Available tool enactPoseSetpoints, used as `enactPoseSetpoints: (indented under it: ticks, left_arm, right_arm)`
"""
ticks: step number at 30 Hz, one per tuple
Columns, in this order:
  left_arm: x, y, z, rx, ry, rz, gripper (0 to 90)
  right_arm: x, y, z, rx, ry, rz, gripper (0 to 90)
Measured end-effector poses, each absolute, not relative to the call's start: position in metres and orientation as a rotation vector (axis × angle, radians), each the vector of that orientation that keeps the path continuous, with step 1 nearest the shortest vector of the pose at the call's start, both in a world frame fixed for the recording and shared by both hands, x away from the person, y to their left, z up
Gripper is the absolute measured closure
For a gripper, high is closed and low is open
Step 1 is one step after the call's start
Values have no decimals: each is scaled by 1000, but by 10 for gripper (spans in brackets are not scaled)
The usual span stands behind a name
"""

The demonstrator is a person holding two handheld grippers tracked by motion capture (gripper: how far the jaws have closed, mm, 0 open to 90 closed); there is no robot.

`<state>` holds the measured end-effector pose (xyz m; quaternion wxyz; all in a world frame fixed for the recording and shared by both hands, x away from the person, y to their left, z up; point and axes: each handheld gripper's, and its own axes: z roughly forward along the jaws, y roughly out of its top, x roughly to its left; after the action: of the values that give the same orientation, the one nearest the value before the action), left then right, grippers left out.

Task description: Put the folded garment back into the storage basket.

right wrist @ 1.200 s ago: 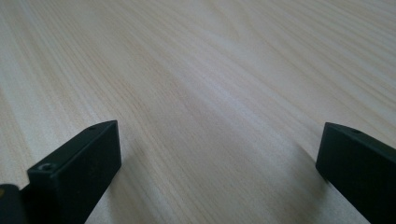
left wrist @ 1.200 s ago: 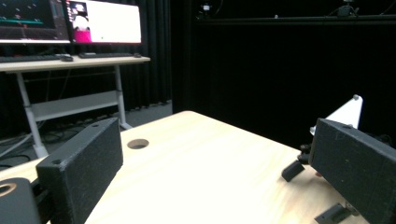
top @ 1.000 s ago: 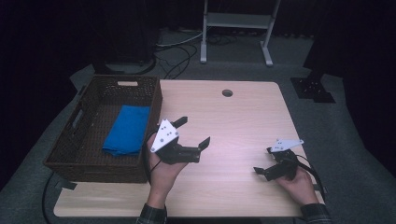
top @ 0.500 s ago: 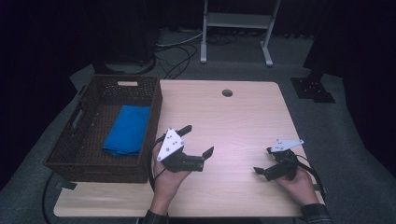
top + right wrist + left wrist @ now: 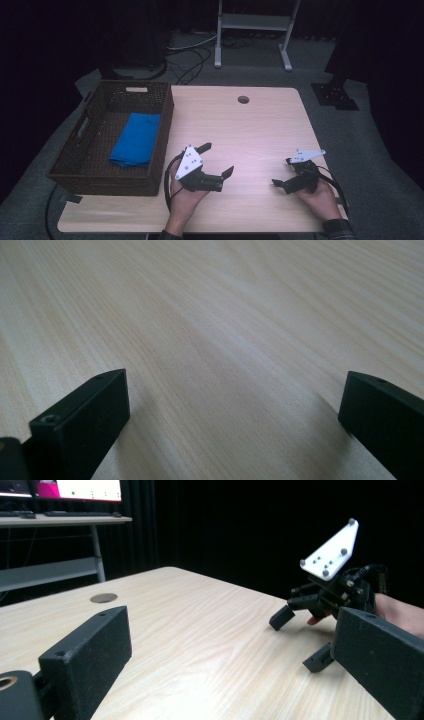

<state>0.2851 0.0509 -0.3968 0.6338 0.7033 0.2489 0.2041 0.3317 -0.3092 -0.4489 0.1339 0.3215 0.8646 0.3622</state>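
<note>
Left gripper (image 5: 216, 159) low over pale wooden table (image 5: 260, 130), just right of dark woven wicker basket (image 5: 90, 167), jaws spread wide, nothing between. Right gripper (image 5: 283, 172) near table's right front edge, jaws parted, empty. Folded blue cloth (image 5: 136, 139) lies flat inside basket, apart from both grippers.
</note>
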Motion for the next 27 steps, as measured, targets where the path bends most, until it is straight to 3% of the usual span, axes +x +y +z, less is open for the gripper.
enactPoseSetpoints:
  ticks: [27]
  left_arm:
    - [275, 47, -434, 1650, 638, 440, 22]
  right_arm:
    - [332, -309, -449, 934, 2506, 1051, 0]
